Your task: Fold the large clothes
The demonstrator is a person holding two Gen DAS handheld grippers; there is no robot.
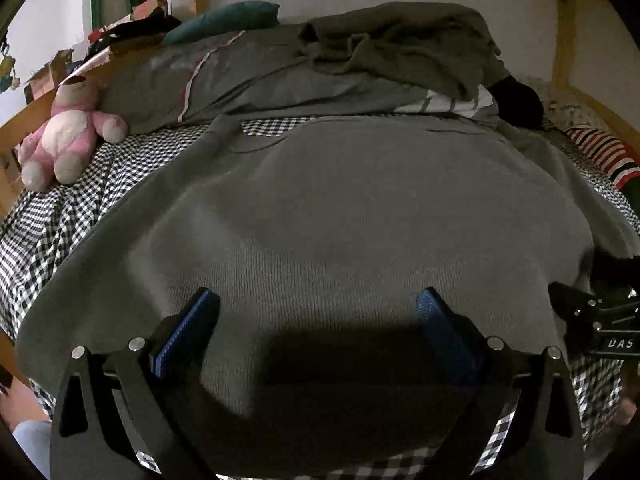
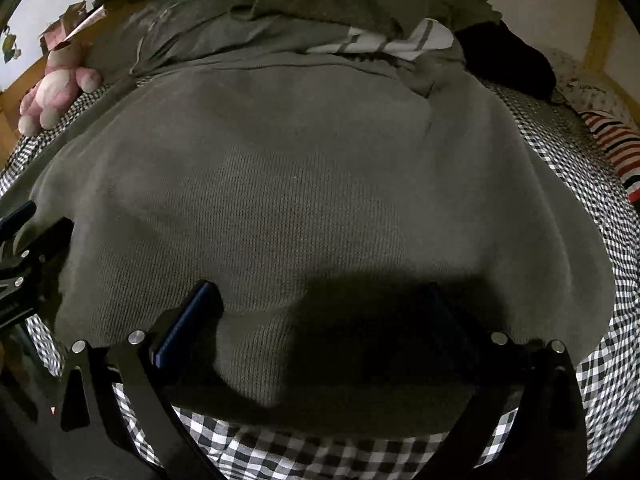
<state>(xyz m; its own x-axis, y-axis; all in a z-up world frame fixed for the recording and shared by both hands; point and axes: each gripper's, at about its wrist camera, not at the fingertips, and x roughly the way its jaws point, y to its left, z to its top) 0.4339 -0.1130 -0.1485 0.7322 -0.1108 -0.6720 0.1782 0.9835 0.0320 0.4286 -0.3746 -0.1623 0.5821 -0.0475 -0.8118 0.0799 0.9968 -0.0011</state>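
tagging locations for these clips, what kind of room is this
Most likely a bedroom, possibly a child's. A grey knit garment lies spread on a bed with a checked sheet and a wooden frame; a pink plush bear sits by a pillow.

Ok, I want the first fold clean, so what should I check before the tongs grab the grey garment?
1. Grey garment spread flat on the checked sheet: ok.
2. Left tongs open over the near hem: ok.
3. Right tongs open over the hem: ok.
4. Pink plush toy off the garment: ok.
5. Far edge free of the clothes pile: cannot tell.
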